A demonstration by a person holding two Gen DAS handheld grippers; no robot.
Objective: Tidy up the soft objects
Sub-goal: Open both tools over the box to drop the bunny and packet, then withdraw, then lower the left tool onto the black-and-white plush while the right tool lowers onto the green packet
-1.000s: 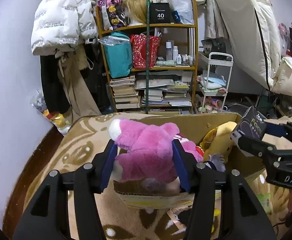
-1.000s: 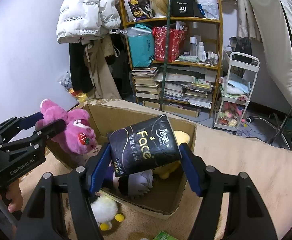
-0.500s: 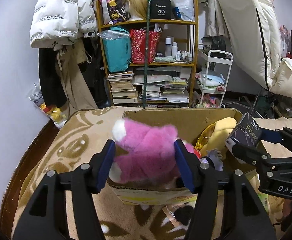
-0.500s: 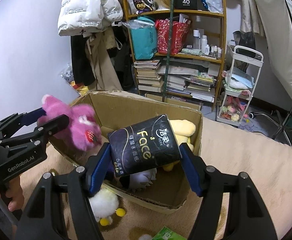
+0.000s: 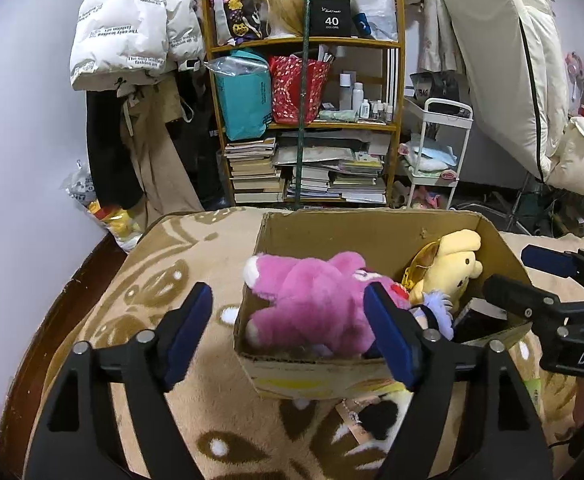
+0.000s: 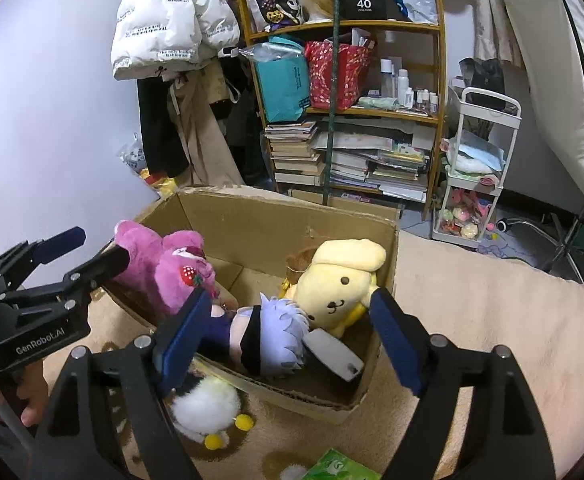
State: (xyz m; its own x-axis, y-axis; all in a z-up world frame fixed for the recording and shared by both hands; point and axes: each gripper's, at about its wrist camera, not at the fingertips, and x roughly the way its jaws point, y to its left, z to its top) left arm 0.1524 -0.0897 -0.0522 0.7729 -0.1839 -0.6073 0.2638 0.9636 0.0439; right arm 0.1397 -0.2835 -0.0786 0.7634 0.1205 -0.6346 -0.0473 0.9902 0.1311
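Resting on a patterned blanket [image 5: 159,292], a cardboard box [image 5: 376,232] holds the soft toys.
Inside it, the pink plush [image 5: 312,300] lies along the left wall, the yellow dog plush [image 6: 340,280] sits at the far right corner, and a purple-haired doll [image 6: 267,332] and a black tissue pack [image 6: 334,354] lie by the near wall. A white fluffy toy [image 6: 203,404] lies outside, touching the near wall. Left gripper [image 5: 287,332] and right gripper [image 6: 287,336] both hover with fingers spread, holding nothing.
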